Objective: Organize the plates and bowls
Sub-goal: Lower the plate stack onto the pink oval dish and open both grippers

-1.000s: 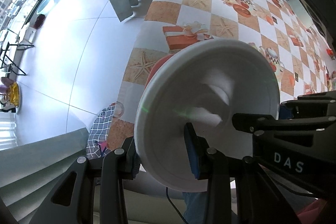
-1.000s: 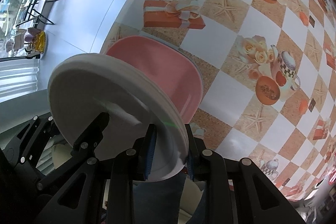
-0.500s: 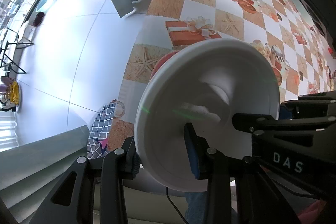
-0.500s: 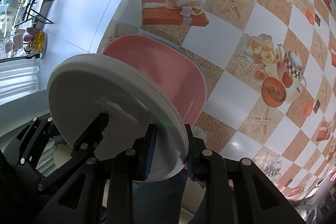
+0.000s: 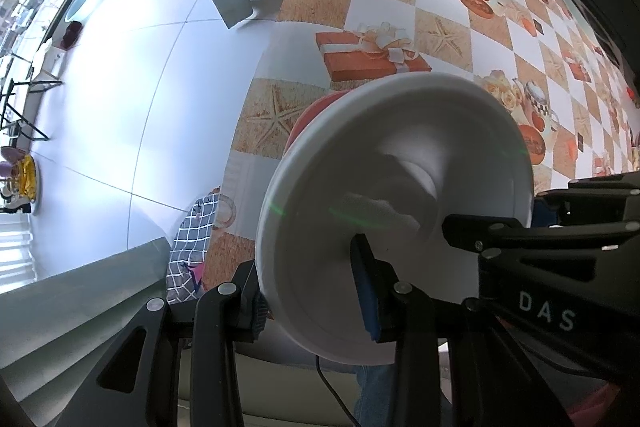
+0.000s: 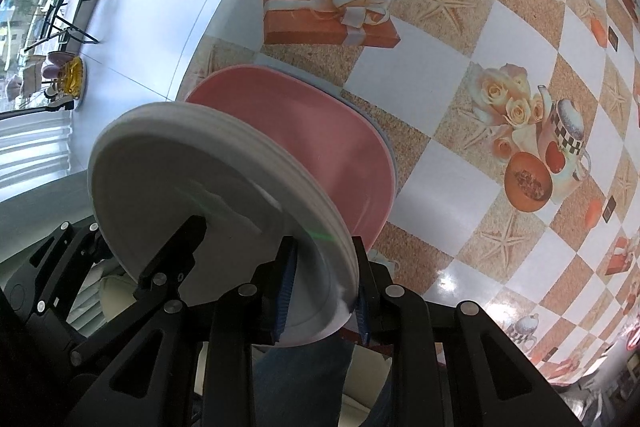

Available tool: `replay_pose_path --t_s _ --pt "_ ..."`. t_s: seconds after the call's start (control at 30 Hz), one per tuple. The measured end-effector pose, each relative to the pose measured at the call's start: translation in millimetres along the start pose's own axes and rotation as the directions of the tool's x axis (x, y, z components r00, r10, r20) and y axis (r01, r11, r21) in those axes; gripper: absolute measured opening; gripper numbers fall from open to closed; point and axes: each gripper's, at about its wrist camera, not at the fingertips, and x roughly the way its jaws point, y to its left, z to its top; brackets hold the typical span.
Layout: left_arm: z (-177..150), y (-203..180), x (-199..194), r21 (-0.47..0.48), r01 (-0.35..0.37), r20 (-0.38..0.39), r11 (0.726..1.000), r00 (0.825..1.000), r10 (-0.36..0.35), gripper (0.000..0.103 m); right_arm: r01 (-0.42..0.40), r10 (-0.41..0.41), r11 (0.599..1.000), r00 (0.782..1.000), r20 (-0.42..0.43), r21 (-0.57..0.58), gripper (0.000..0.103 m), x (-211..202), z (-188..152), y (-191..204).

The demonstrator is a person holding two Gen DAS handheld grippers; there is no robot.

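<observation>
Both clenched on one white plate (image 5: 384,195): left gripper (image 5: 310,291) and right gripper (image 6: 320,291), "DAS" lettered on its housing; pink plate (image 6: 340,155) beneath.

You see a white plate (image 5: 400,163), a pink plate (image 6: 320,131), a tablecloth (image 6: 460,43) checked tan and white with starfish, orange gift boxes, roses, blue gripper pads (image 5: 366,291).

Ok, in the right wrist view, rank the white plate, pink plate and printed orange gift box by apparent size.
1. Round white plate, though it sits nearest the camera, so unsure.
2. Pink rounded-square plate, partly hidden, looks similar.
3. Orange gift box print, clearly smallest.
</observation>
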Motion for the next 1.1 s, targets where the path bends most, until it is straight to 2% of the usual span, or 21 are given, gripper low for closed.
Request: replay_pose_path --t_s 0.1,0.17,0.27,0.33,0.4,0.47,0.57,0.73,0.93,1.1 --pt "0 0 0 -0.002 0.005 0.003 1.0 1.0 -0.005 0.044 -0.003 0.003 1.0 1.0 0.002 -0.003 0.027 -1 -2 -2" --pt "0 -1 -2 0.004 0.005 0.012 1.0 1.0 -0.005 0.06 0.004 -0.004 1.0 1.0 0.009 -0.004 0.027 -4 -3 -4" --pt "0 -4 -6 0.016 0.003 0.034 1.0 0.999 -0.004 0.077 0.003 -0.003 1.0 1.0 0.017 0.002 0.03 -8 -6 -7" --pt "1 -5 -9 0.021 -0.013 0.054 1.0 0.998 0.012 0.078 0.021 -0.021 1.0 0.999 0.032 0.009 0.04 -13 -6 -12" --pt "2 -4 -11 0.013 -0.023 0.063 1.0 0.998 0.023 0.08 0.033 -0.034 0.999 0.998 0.057 0.013 0.07 -20 -7 -17" --pt "2 0 -11 -0.009 -0.01 0.055 1.0 0.998 0.01 0.085 0.029 -0.03 1.0 0.997 0.078 0.013 0.085 -27 -10 -20" --pt "4 1 -9 -0.018 -0.036 0.035 0.999 0.999 0.037 0.09 0.043 -0.043 0.999 0.994 0.097 0.002 0.085 -35 -14 -22" --pt "5 -1 -16 -0.003 -0.026 0.056 1.0 0.998 0.026 0.09 0.066 -0.065 0.998 0.992 0.113 -0.011 0.086 -47 -23 -28" --pt "5 -11 -26 0.041 -0.051 0.077 0.998 0.996 0.048 0.09 0.068 -0.067 0.998 0.99 0.122 -0.002 0.086 -59 -20 -32" --pt "7 -12 -27 0.035 -0.031 0.069 0.999 0.997 0.028 0.09 0.066 -0.067 0.998 0.99 0.123 0.01 0.086 -60 -25 -36"
